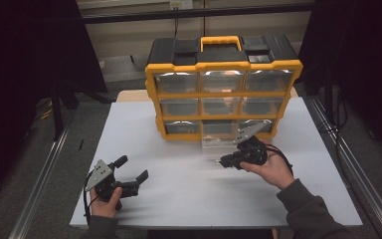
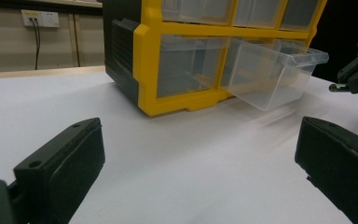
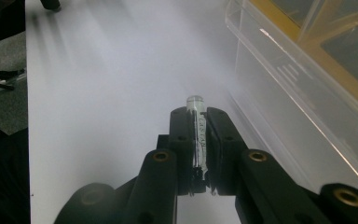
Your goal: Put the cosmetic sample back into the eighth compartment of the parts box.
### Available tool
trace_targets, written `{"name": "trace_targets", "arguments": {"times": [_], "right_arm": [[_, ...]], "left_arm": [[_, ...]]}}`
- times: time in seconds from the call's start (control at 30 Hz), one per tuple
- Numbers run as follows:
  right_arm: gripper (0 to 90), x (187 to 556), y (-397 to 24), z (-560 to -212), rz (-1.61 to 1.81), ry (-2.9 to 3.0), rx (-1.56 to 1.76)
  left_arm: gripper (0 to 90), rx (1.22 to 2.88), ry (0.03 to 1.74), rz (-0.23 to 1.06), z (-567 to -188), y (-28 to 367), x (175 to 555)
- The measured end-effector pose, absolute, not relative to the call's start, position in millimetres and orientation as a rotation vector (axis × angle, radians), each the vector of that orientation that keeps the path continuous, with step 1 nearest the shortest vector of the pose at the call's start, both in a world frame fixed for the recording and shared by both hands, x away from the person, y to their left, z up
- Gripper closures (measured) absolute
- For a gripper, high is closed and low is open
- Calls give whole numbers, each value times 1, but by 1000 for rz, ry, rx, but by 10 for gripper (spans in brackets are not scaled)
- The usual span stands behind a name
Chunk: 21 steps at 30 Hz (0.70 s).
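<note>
A: Right gripper (image 3: 199, 109)? State, quick.

B: Clamped on a small clear tube (image 3: 198, 133), glass or hard plastic, printed lettering down its side, rounded tip poking past the jaws. In the high view that gripper (image 1: 222, 160) sits right of centre, just in front of the organiser (image 1: 224, 67).

A: Left one?

B: Left gripper (image 1: 132, 169) spread wide, nothing in it, resting near the front-left of the table (image 1: 144, 124). From its own view, matte black rubbery pads (image 2: 72, 156) either side, bare white tabletop between.

A: The step?

B: My read: the tube goes into the pulled-out drawer (image 2: 272, 72). It's the bottom-row middle one, tipped forward and down, its front edge near the table.

A: How to do it well?

B: Lift the tube above the drawer lip first, carry it far and a bit right, tilt the tip down inside, then let go low. It's round and slick, so it'll roll. Thin clear walls flex, so don't knock the rim. Left gripper could steady the drawer front.

A: Materials on the rest?

B: Organiser has a glossy yellow plastic frame, black ribbed shell, yellow handle (image 1: 221, 42) on top, translucent boxy drawers. Table is smooth matte white.
</note>
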State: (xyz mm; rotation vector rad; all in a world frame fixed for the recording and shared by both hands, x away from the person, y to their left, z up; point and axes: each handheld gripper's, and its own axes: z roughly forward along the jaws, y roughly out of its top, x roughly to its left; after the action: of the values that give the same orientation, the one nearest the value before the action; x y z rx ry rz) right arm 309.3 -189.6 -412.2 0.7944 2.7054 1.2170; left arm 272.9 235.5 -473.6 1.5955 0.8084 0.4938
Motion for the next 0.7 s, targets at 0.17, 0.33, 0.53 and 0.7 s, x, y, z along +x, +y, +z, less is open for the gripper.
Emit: {"name": "trace_targets", "arguments": {"times": [0.17,0.33,0.53,0.7], "right_arm": [[815,310,-190,-407,1197,2713,786],[815,310,-190,-404,1203,2714,785],[815,312,-190,-399,1191,2717,773],[815,313,-190,-395,1197,2719,771]], "left_arm": [[16,1593,810,494,-474,235,273],[16,1602,807,495,-474,236,273],[16,1598,804,483,-474,235,274],[16,1600,802,486,-474,235,274]]}}
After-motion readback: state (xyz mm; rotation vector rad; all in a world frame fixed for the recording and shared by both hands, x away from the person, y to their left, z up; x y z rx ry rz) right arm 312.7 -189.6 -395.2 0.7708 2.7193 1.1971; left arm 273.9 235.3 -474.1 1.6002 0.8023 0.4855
